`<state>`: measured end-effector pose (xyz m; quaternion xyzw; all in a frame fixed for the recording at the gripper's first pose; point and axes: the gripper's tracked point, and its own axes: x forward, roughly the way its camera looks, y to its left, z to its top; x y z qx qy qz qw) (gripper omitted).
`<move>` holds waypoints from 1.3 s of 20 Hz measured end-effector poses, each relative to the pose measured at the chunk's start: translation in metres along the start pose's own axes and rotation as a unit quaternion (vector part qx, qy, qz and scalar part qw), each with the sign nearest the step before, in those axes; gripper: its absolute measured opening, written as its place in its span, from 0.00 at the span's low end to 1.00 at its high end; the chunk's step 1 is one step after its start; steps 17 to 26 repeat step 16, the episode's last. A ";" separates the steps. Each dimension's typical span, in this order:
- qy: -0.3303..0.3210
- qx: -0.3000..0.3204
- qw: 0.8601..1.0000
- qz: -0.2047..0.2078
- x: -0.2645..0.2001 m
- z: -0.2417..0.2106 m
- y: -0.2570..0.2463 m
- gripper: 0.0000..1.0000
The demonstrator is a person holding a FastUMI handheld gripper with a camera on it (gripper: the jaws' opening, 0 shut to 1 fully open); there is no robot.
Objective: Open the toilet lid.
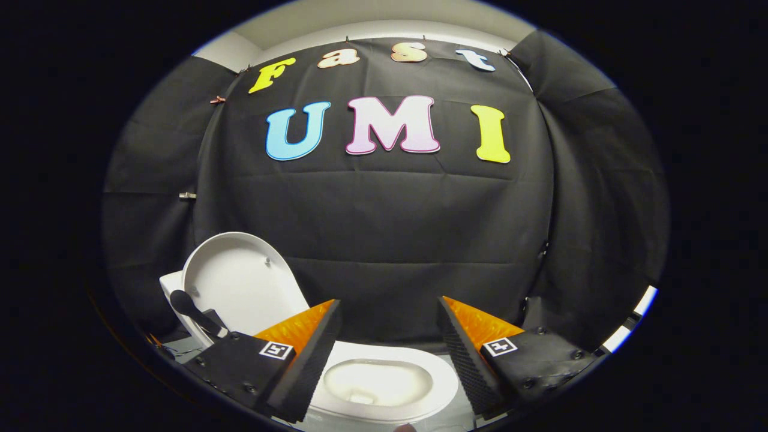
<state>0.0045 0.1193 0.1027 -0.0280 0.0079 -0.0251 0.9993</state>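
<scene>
One toilet [420, 360] with one lid [240, 282] sits near, below the gripper [389, 312], whose two fingers stand wide apart, holding nothing. The open bowl [378, 381] lies between them. The lid stands raised at far left, beyond the left finger, inner face toward the bowl, long axis roughly upright.

toilet lid [240, 282] is standing up, bowl [384, 384] sits between the gripper [389, 312] jaws, which are spread wide, gripping nothing
</scene>
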 end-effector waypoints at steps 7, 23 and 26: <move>0.015 0.004 1.000 0.003 -0.002 -0.010 0.000 0.99; 0.005 0.000 1.000 -0.003 -0.005 -0.004 -0.003 0.99; 0.005 0.000 1.000 -0.003 -0.005 -0.004 -0.003 0.99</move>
